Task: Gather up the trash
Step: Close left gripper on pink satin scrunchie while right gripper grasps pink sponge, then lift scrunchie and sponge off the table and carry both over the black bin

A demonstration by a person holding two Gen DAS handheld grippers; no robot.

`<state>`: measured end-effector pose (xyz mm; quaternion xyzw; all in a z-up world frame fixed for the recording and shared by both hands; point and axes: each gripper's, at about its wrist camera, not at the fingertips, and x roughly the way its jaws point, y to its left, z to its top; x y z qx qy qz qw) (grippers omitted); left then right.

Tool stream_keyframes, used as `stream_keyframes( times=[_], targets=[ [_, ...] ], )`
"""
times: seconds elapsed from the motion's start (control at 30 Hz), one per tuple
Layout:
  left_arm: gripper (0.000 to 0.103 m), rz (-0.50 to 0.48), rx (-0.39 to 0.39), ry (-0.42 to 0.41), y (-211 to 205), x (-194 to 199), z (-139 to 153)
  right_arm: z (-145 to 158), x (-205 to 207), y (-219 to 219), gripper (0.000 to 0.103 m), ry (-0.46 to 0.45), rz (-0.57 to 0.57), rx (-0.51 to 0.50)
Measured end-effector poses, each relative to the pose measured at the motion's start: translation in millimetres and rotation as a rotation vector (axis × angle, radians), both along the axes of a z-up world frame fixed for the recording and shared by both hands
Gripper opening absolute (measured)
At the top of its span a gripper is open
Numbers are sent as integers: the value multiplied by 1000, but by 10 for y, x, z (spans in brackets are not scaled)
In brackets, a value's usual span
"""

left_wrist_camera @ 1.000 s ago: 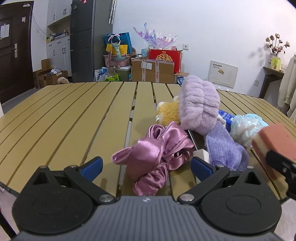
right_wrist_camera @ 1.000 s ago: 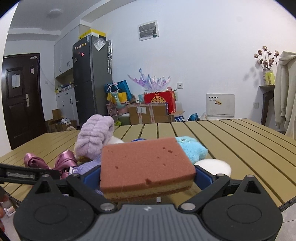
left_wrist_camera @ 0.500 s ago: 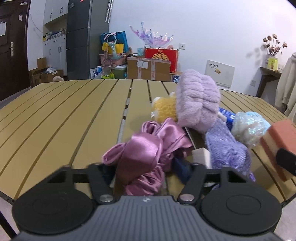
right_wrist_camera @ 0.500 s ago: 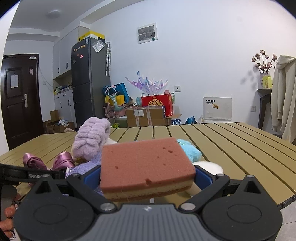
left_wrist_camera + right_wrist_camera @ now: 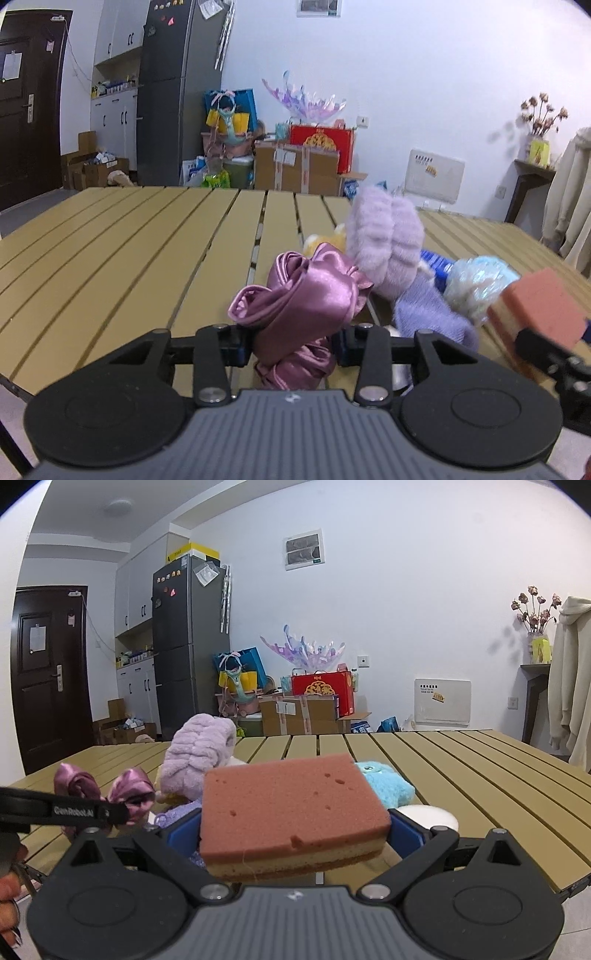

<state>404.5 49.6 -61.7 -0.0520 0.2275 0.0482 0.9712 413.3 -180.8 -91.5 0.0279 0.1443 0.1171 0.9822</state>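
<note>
My left gripper (image 5: pixel 291 347) is shut on a shiny pink satin bow (image 5: pixel 303 295) and holds it just above the near edge of the slatted wooden table (image 5: pixel 129 243). The bow (image 5: pixel 103 786) and the left gripper also show at the left of the right wrist view. My right gripper (image 5: pixel 293 834) is shut on a red-and-yellow sponge (image 5: pixel 291 812), held level above the table edge; the sponge (image 5: pixel 539 314) shows at the right of the left wrist view.
A pile lies on the table: a fluffy lilac headband (image 5: pixel 384 240), a purple cloth (image 5: pixel 428 314), a light blue mesh puff (image 5: pixel 480 284), a yellow plush (image 5: pixel 321 240), a blue plush (image 5: pixel 384 782), a white round pad (image 5: pixel 428 814). Boxes and a fridge stand beyond.
My left gripper went from open around the bow to shut on it and lifted it a little. The right gripper kept its hold on the sponge and rose slightly.
</note>
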Motion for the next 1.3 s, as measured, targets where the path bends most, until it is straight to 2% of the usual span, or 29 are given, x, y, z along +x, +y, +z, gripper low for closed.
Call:
stream_keyframes(
  times=[0.43,0.87,1.3],
  targets=[
    [40,-4,-9,-116,-53,-363,366,101,-168,-53,100,-35,21,15],
    [40,-36,-3,-141,-207,-773,526,325,-555,-205,100,-71,48,38],
    [40,-62,-2,-180,-289,-1542,828,480,-1207,-334,100,-85,68,40]
  ],
)
